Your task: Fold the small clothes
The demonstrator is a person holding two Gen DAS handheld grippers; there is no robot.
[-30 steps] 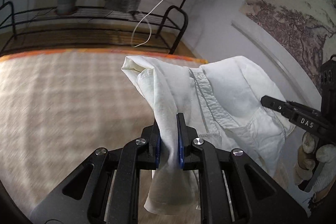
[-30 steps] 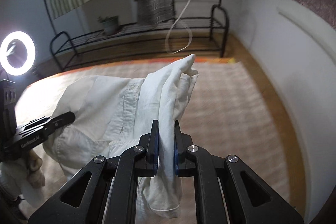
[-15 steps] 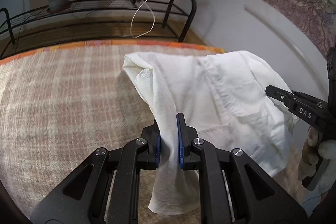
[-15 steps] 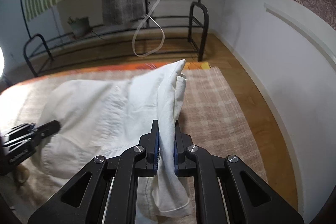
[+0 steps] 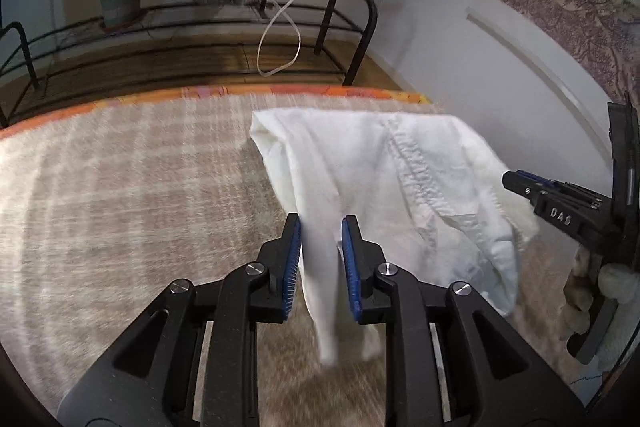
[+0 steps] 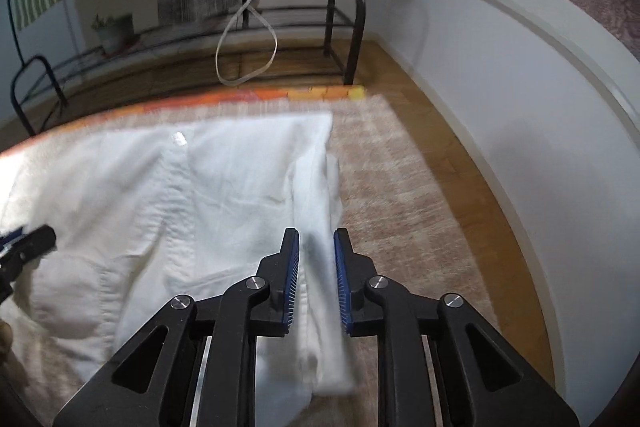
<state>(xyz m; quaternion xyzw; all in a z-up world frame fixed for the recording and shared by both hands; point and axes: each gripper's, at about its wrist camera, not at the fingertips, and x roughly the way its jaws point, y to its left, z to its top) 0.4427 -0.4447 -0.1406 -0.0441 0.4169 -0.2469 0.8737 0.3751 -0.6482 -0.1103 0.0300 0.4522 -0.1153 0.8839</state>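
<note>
The white shirt [image 6: 208, 195] lies flat on the rug [image 6: 404, 211], stretched sideways between the left gripper [image 5: 321, 259] and right gripper [image 6: 316, 267], both open a little around its edges.

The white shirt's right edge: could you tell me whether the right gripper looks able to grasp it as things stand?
Probably yes. The right gripper stands open with the white shirt's edge fold running between its blue pads, nothing else in the way; closing should catch it.
</note>
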